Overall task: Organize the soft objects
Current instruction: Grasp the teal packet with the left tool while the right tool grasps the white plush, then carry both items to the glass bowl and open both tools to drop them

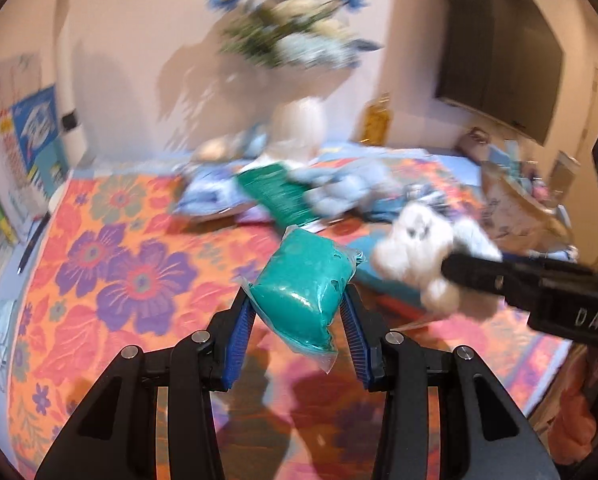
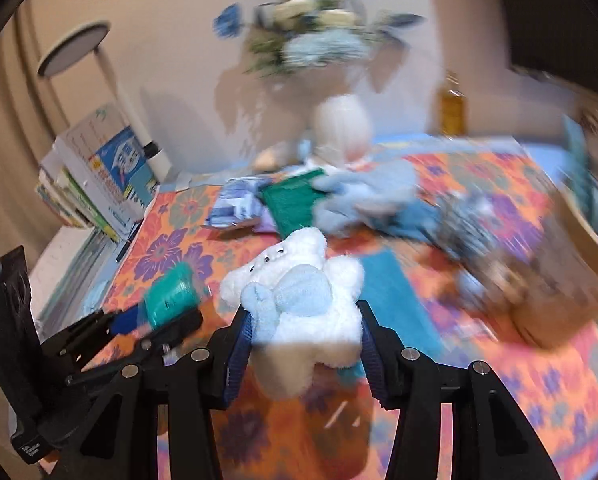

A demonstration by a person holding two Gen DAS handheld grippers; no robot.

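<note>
Teal pouch (image 1: 303,300) clamped in left gripper (image 1: 297,304), raised above floral cloth (image 1: 111,264). Beyond: green packet (image 1: 277,194), blue plush (image 1: 339,196), white vase (image 1: 299,120); cardboard box (image 1: 515,208) at right.

White plush (image 2: 299,300) squeezed in right gripper (image 2: 305,312). Seen only here: lamp (image 2: 75,48), stacked books (image 2: 99,184), left.

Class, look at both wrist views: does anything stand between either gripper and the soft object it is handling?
No. The left gripper already clamps the teal bag, and the right gripper already clamps the white plush toy. Both objects sit directly between the pads, above the floral tablecloth.
</note>
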